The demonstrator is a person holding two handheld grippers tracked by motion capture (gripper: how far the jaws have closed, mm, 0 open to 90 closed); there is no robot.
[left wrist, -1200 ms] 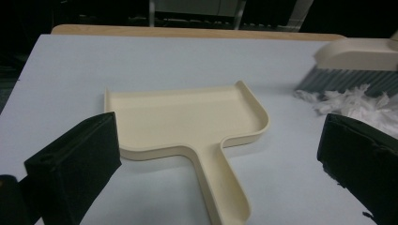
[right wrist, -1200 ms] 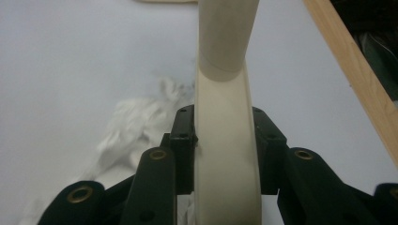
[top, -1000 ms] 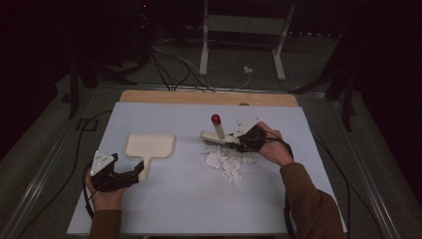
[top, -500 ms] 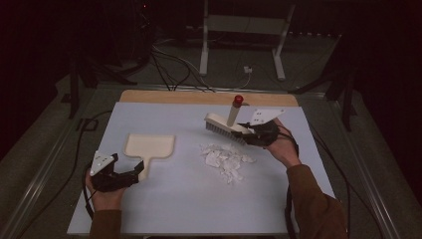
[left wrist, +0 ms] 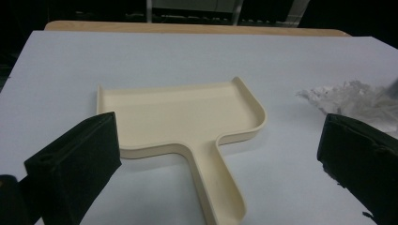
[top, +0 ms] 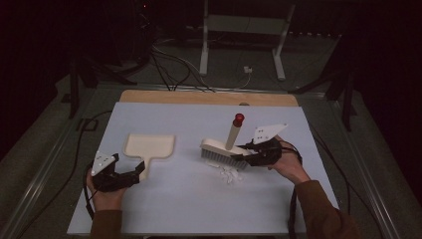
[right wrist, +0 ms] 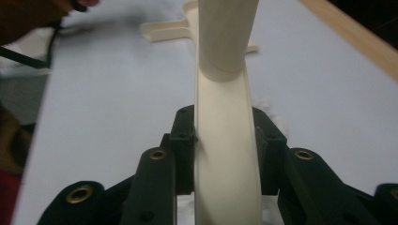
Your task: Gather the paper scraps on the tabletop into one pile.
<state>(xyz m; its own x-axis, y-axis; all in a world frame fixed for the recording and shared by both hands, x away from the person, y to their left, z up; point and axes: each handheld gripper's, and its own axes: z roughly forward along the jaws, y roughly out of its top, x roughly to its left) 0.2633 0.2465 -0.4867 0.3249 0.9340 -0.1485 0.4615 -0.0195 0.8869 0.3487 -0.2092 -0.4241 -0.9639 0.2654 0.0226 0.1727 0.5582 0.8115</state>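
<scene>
A cream dustpan (top: 149,147) lies flat on the pale blue table (top: 174,209), left of centre, its handle pointing at the near edge. My left gripper (top: 135,174) rests by that handle, open. In the left gripper view the jaws stand wide either side of the dustpan (left wrist: 183,117). My right gripper (top: 245,155) is shut on a cream brush (top: 219,149) with a red-tipped handle (top: 239,118), bristles down at the far edge of white paper scraps (top: 230,175). The right gripper view shows its jaws clamped on the brush (right wrist: 227,140). The scraps (left wrist: 347,96) also appear in the left gripper view.
A wooden strip (top: 209,97) runs along the table's far edge. Beyond it stand a metal frame (top: 239,45) and loose cables (top: 169,55) on the floor. A black cable (top: 82,149) trails off the table's left side.
The right gripper carried the brush away from the scraps toward the far right, then brought it back down at the far side of the pile. The left gripper and dustpan stayed still.
</scene>
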